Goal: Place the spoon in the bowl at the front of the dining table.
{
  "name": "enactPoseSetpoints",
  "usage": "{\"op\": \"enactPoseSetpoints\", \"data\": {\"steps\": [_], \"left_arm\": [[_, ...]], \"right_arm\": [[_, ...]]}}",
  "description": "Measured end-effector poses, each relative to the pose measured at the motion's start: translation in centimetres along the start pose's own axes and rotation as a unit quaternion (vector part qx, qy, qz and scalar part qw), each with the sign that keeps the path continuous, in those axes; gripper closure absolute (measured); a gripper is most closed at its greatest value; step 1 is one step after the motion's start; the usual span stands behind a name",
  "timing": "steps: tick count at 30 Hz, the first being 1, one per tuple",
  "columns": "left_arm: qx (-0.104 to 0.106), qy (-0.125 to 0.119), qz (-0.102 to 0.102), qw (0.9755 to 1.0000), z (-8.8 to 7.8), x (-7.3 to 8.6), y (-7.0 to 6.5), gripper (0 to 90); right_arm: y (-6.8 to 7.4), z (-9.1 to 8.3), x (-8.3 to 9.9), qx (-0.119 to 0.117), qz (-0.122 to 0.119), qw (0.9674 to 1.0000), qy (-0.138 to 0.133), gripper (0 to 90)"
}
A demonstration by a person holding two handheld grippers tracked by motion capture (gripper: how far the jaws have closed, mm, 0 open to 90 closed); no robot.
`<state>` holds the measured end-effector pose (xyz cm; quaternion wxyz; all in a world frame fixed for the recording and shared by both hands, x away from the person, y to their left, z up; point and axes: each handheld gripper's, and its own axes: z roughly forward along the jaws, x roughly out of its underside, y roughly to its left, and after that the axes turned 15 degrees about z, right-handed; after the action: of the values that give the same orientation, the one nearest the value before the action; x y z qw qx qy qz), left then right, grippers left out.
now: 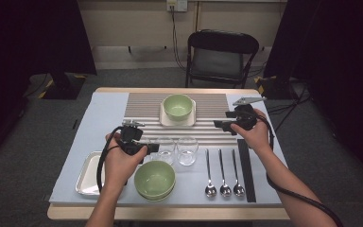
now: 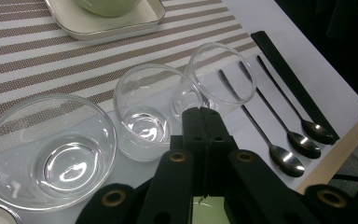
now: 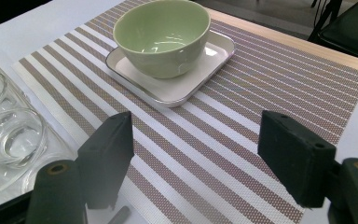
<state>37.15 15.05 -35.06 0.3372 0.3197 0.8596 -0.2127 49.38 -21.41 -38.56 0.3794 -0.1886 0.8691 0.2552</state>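
Our left gripper [image 2: 204, 122] clenched empty above glasses [image 2: 144, 112]; right gripper [image 3: 196, 154] spread wide over placemat [image 3: 223, 154], bowl [image 3: 162, 33] beyond

mat: brown-and-white striped placemat [image 1: 208, 106] at table's far middle | on it: pale green ceramic bowl [image 1: 177, 106] in white square tray [image 1: 163, 118] | near edge of mat: three clear glass cups [image 1: 187, 150] in a row (possibly touching) | right: three steel spoons [image 1: 223, 172], black chopsticks [image 1: 246, 170] | front: stacked green bowls [image 1: 154, 179], metal tray [image 1: 86, 176] left.
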Motion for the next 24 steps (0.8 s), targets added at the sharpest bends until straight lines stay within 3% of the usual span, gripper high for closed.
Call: {"op": "enactPoseSetpoints", "data": {"steps": [6,24], "left_arm": [[0.004,0.010,0.003,0.9999,0.6,-0.2,-0.4,90.0],[0.012,-0.003,0.001,0.9999,1.6,-0.5,-1.6,90.0]], "right_arm": [[-0.1,0.0,0.1,-0.001,0.002,1.0000,0.001,26.3],[0.2,0.0,0.1,-0.003,0.002,1.0000,0.000,26.3]]}}
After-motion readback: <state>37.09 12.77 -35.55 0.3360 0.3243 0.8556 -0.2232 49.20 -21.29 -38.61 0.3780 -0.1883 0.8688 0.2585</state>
